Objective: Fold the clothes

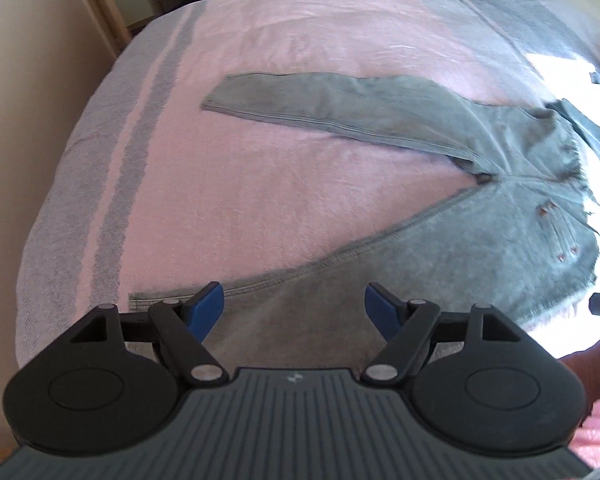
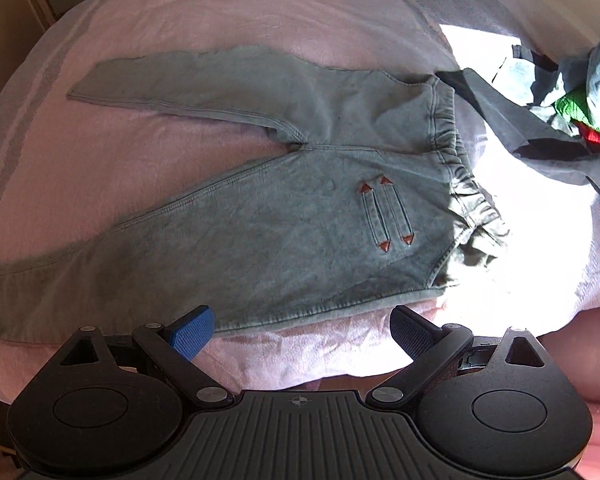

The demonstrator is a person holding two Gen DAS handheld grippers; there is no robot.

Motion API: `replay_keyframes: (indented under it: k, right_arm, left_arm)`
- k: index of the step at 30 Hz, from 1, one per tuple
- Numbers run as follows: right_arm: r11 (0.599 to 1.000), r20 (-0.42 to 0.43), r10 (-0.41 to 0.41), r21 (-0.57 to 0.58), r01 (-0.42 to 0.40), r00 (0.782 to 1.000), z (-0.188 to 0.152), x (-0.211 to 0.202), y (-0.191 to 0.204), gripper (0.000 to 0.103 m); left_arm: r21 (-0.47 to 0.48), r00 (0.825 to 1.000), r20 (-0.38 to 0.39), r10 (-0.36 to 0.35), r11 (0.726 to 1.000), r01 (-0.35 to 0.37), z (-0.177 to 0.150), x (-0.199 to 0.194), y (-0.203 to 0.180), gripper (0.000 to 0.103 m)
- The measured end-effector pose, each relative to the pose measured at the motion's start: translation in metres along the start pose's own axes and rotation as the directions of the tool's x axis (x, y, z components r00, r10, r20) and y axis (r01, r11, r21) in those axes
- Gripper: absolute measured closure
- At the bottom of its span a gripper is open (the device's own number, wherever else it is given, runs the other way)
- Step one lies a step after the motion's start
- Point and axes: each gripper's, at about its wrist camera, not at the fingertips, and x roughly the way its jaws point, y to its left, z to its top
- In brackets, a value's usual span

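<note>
A pair of grey-green trousers point(image 2: 284, 216) lies flat on the pink bedspread point(image 2: 148, 24), legs spread apart and pointing left, elastic waistband point(image 2: 456, 160) at the right. In the left wrist view the trousers point(image 1: 440, 128) stretch from the centre to the right. My left gripper point(image 1: 294, 310) hovers open over the near leg's hem end, blue pads wide apart, nothing between them. My right gripper point(image 2: 302, 330) stands open over the near edge of the trousers by the hip, with no cloth between its pads point(image 2: 192, 336).
A heap of other clothes point(image 2: 572, 100), dark, pale blue, green and red, lies at the right of the bed in bright sunlight. The bedspread point(image 1: 260, 40) has grey stripes along its left side. A wall and wooden door frame point(image 1: 104, 12) stand at the far left.
</note>
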Motion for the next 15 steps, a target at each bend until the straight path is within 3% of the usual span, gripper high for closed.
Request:
replay_keyframes:
  k: [6,15]
  right_arm:
    - [0.999,0.002,0.03,-0.041,-0.03,1.0,0.034,0.014,-0.025,0.006]
    - [0.996,-0.013,0.038,-0.082,-0.039,0.999,0.08,0.047,-0.071,0.006]
  left_arm:
    - [-0.037,1.0,0.008,0.028,0.999,-0.028,0.023,0.006,-0.019,0.028]
    - [-0.074,1.0,0.007,0.016,0.997,-0.016,0.055,0.022,-0.068,0.028]
